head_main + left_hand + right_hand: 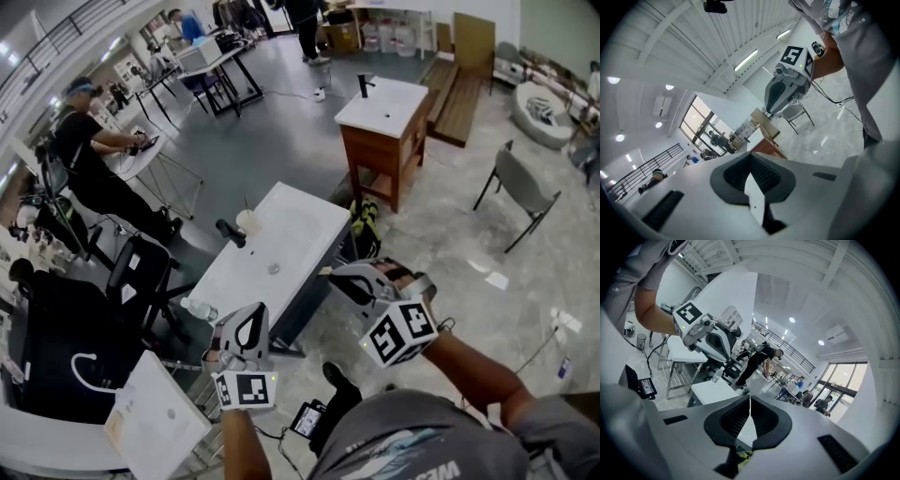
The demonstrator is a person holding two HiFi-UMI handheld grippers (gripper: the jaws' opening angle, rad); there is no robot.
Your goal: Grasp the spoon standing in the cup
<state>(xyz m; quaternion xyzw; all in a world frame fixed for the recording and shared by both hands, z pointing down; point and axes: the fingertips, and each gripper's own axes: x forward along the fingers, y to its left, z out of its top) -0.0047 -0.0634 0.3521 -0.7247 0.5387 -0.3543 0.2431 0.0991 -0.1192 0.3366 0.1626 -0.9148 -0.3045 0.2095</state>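
Holding both grippers back near my body; reach not yet begun, by my reading. Left gripper (246, 328) and right gripper (330, 275): jaws pressed together, nothing between. Cup (248, 221) stands at the far left edge of the white counter (286, 246), well apart from me, with the spoon (246, 203) upright in it. Next move calls for carrying one gripper over, parting the jaws and straddling the handle.

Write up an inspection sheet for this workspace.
Surface: white table, mostly bare.
Job's things: cup at the table's far left edge; spoon upright in it, untouched.
Clutter: black object beside the cup; bottle at the near corner.
Grippers: left gripper and right gripper both shut, empty, away from the cup.
Cables: black cable on the floor.
Surroundings: wooden cabinet, chair, seated person.
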